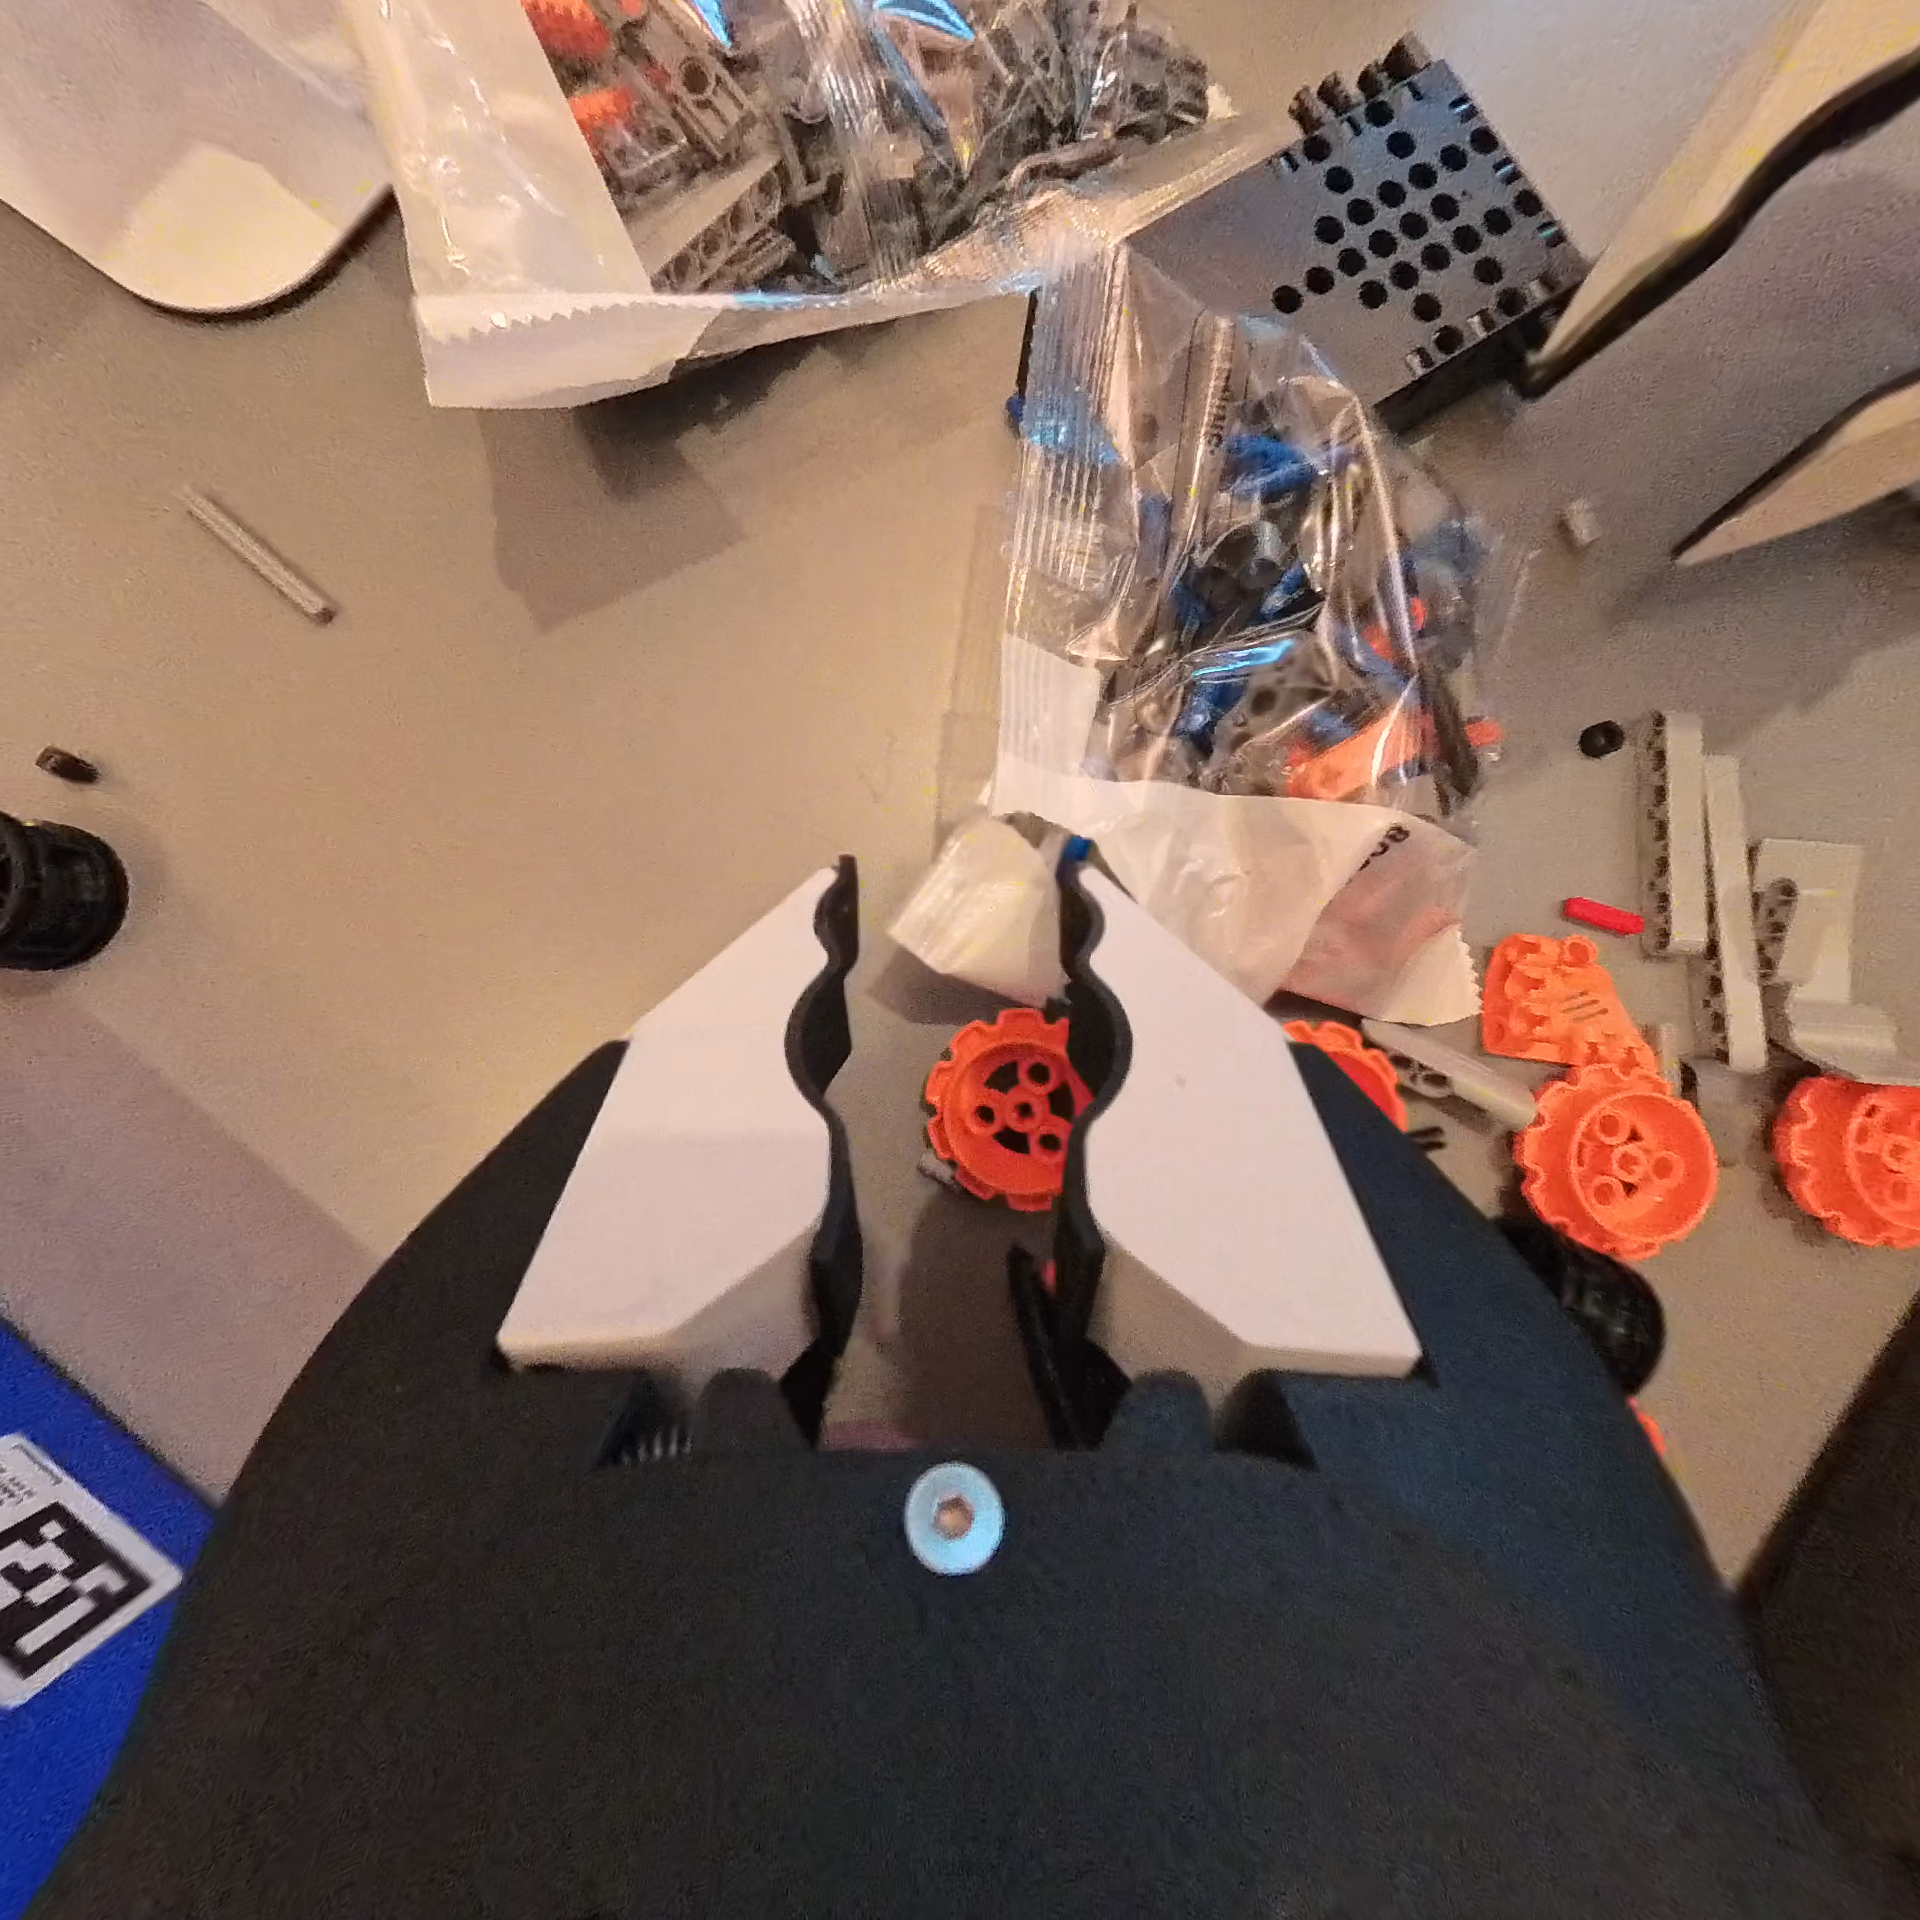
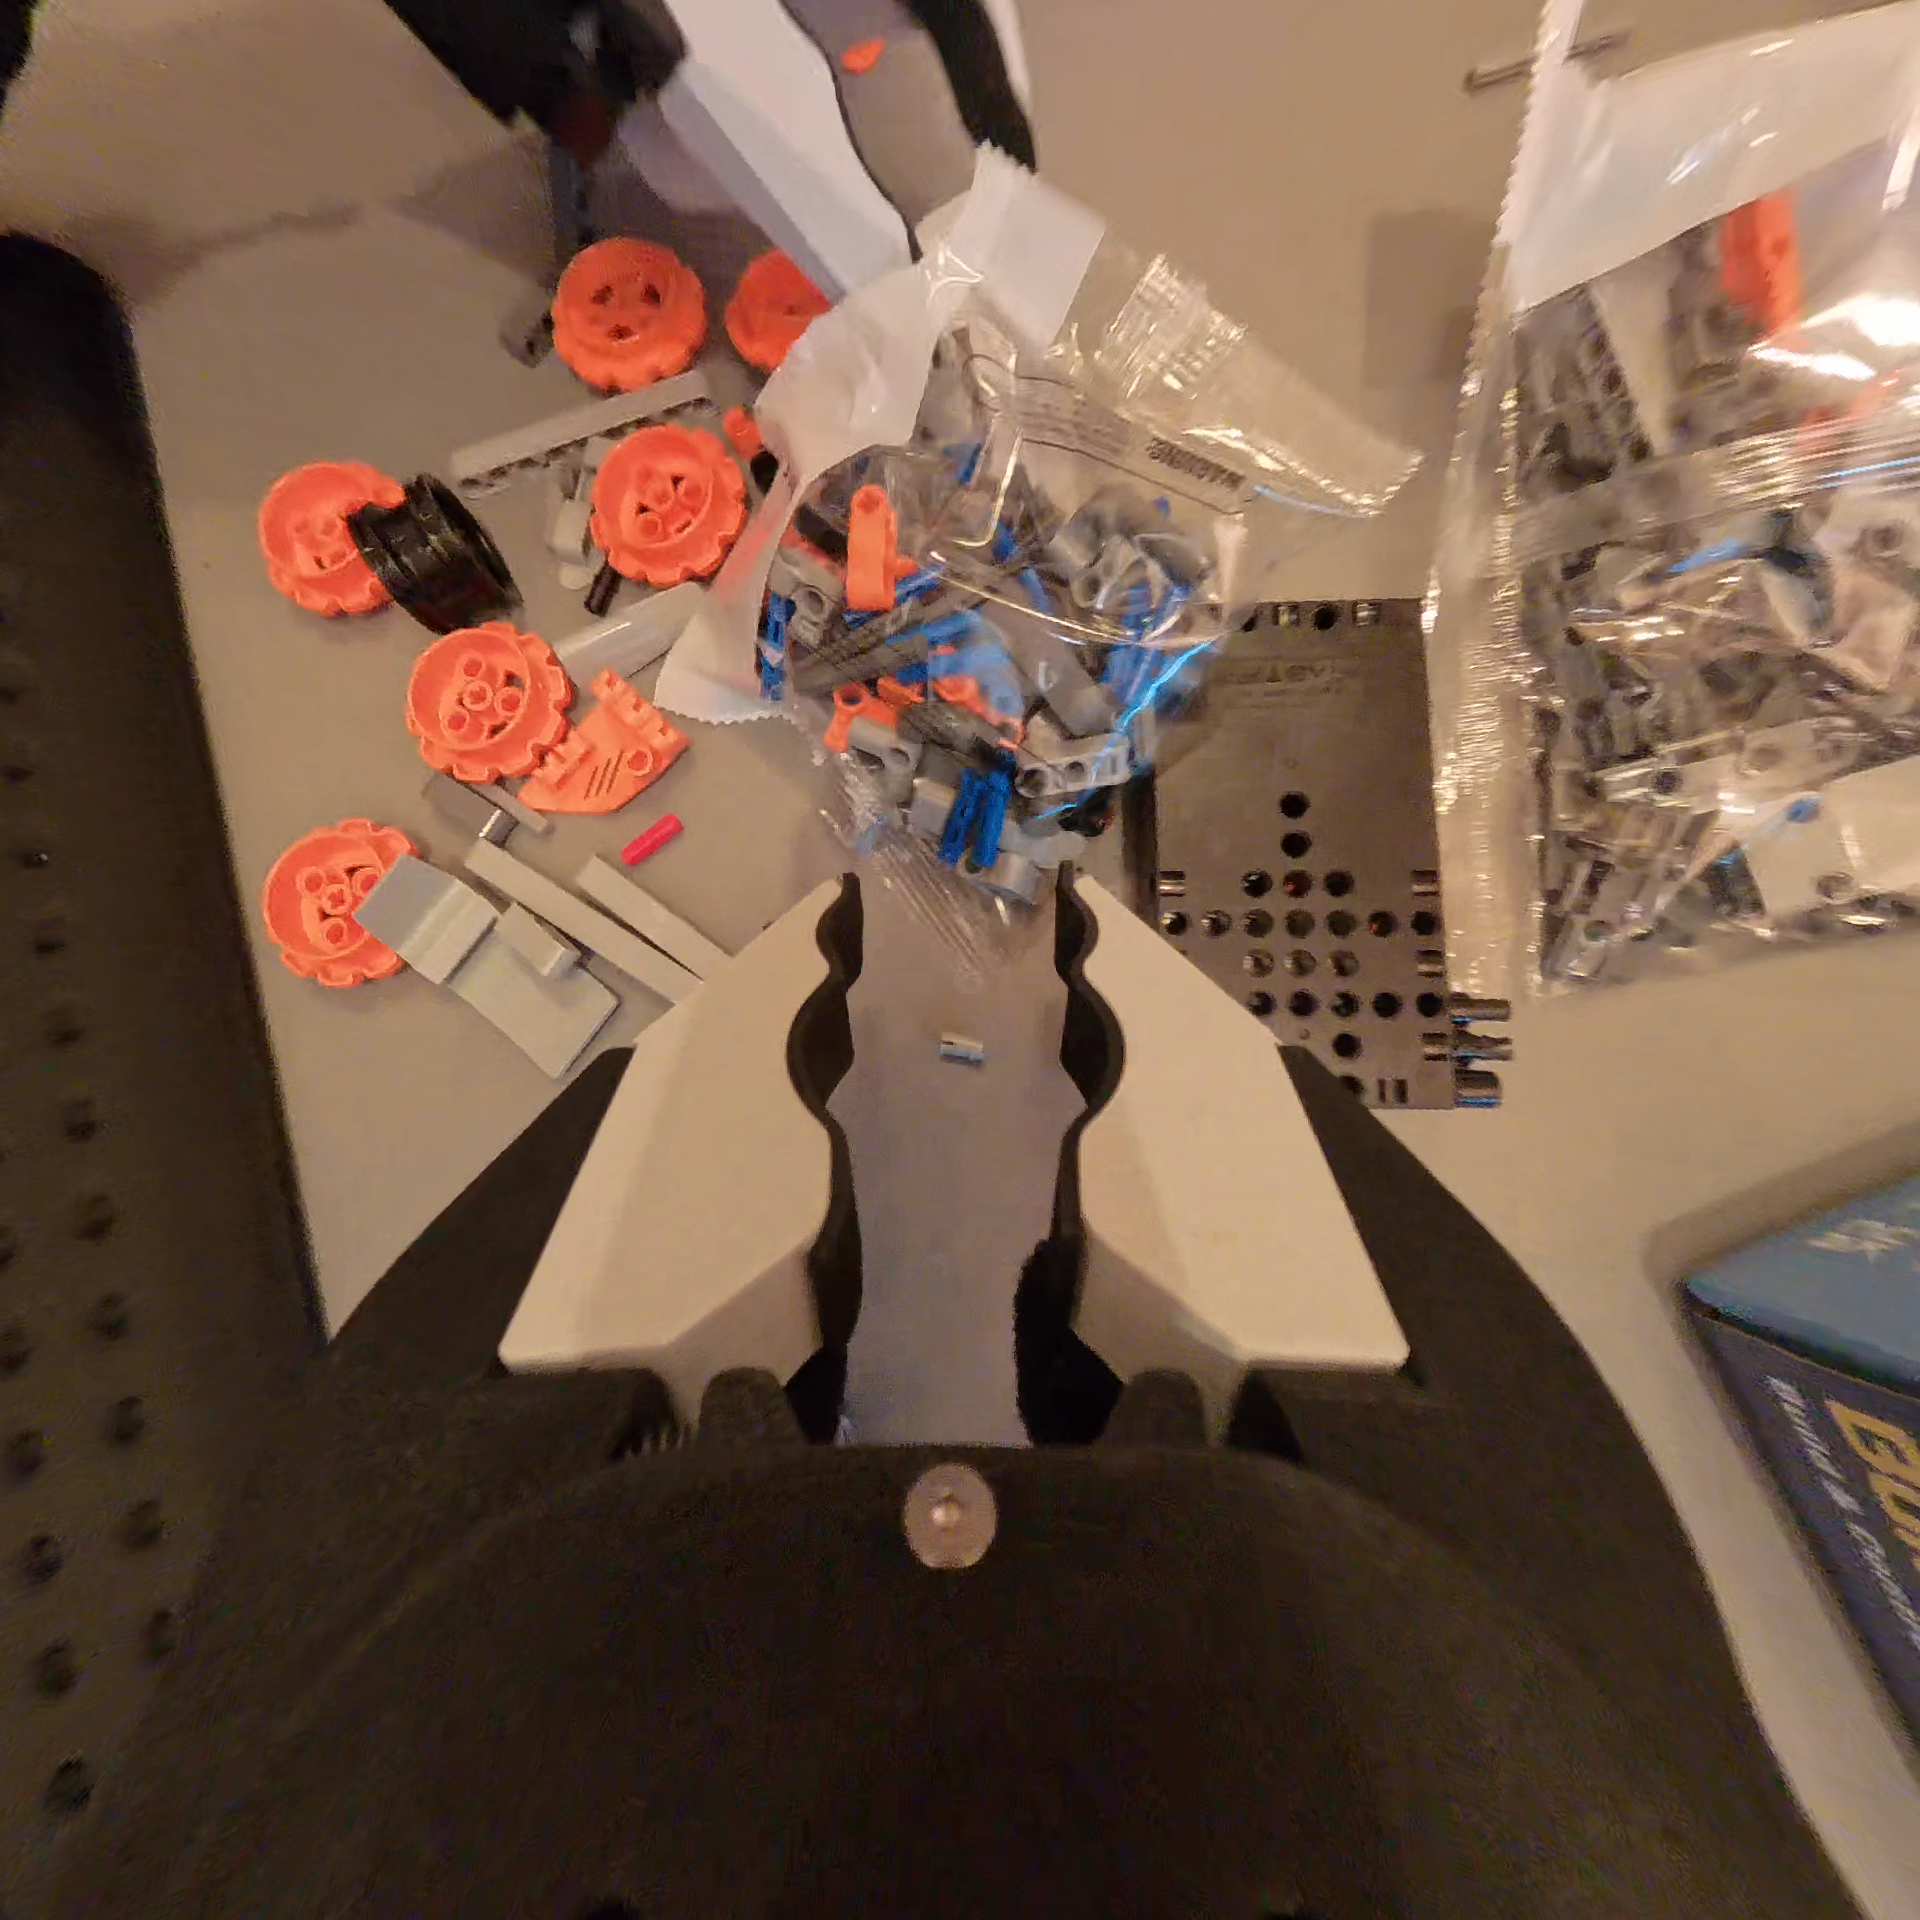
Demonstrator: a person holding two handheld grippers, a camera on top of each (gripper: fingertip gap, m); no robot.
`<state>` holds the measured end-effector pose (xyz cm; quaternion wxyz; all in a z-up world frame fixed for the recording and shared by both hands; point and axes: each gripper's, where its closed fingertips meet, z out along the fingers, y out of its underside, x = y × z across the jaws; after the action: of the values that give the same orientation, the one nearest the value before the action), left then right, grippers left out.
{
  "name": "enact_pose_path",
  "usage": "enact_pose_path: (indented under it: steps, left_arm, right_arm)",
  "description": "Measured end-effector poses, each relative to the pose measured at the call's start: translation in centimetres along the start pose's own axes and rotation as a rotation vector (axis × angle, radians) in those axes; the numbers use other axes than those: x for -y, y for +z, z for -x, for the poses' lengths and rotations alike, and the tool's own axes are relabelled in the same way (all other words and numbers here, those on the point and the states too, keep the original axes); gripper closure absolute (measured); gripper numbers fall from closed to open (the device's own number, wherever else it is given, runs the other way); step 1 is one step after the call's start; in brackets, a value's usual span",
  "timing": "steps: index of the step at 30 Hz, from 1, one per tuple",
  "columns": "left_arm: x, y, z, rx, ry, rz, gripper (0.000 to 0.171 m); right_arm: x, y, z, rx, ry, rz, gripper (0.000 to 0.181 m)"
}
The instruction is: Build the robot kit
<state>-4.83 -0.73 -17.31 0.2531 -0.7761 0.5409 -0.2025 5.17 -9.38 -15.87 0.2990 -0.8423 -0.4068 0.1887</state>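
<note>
A small clear bag of blue, grey and orange building parts (image 1: 1247, 623) lies on the grey table. My left gripper (image 1: 958, 878) is open, with the bag's crumpled white corner (image 1: 977, 914) between its fingertips. An orange wheel (image 1: 1008, 1112) lies on the table between its fingers. My right gripper (image 2: 956, 883) is open at the bag's other end (image 2: 987, 623), with the clear plastic edge between its tips. A tiny grey-blue piece (image 2: 961, 1047) lies between its fingers. The left gripper also shows at the top of the right wrist view (image 2: 894, 156).
A larger bag of grey parts (image 1: 779, 156) (image 2: 1714, 623) lies near a black perforated block (image 1: 1403, 229) (image 2: 1299, 883). Orange wheels (image 2: 488, 701), grey beams (image 2: 520, 935), a black tyre (image 2: 436, 561) and a red pin (image 2: 651, 837) lie loose. A blue box (image 2: 1829, 1455) is at the right. Spacing between my two grippers at the tips: around 15 cm. From my right tips it is roughly 5 cm to the black perforated block (image 2: 1299, 883); from my left, 15 cm. The left camera catches it too, in the left wrist view (image 1: 1355, 265).
</note>
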Motion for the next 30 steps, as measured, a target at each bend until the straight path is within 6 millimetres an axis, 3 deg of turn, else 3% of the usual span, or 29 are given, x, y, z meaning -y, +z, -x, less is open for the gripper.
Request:
enact_pose_path:
  steps: [3, 10, 12, 16, 19, 23, 26, 30]
  left_arm:
    - [1.1, -1.3, -0.6, -0.036, 0.009, -0.022, 0.124]
    - [6.5, -2.7, -2.3, -0.107, 0.103, -0.098, 0.128]
    - [7.0, -1.5, -2.7, -0.139, 0.124, -0.058, 0.130]
    - [6.0, 2.5, -3.6, -0.200, 0.192, 0.093, 0.132]
    - [6.0, 3.1, -4.4, -0.256, 0.222, 0.100, 0.146]
    - [7.1, 2.2, -4.8, -0.283, 0.226, -0.017, 0.171]
    - [7.7, 0.8, -4.9, -0.283, 0.252, -0.136, 0.171]
    - [8.5, -1.6, -5.6, -0.354, 0.224, -0.281, 0.171]
  right_arm:
    - [-0.4, 0.6, 0.0, 0.010, 0.023, 0.018, 0.146]
    - [-1.4, 1.7, -0.1, 0.000, 0.030, 0.073, 0.146]
    - [-1.4, 1.8, 0.0, 0.002, 0.011, 0.070, 0.151]
    - [-1.4, 1.9, 0.4, 0.016, -0.010, 0.064, 0.155]
    - [-1.5, 1.9, 0.4, 0.022, -0.006, 0.050, 0.156]
    - [-1.4, 1.1, -0.3, 0.016, 0.031, 0.017, 0.150]
    - [-1.5, 0.6, -0.9, 0.018, 0.088, -0.015, 0.138]
    - [-1.4, 0.5, -1.1, 0.037, 0.125, -0.035, 0.136]
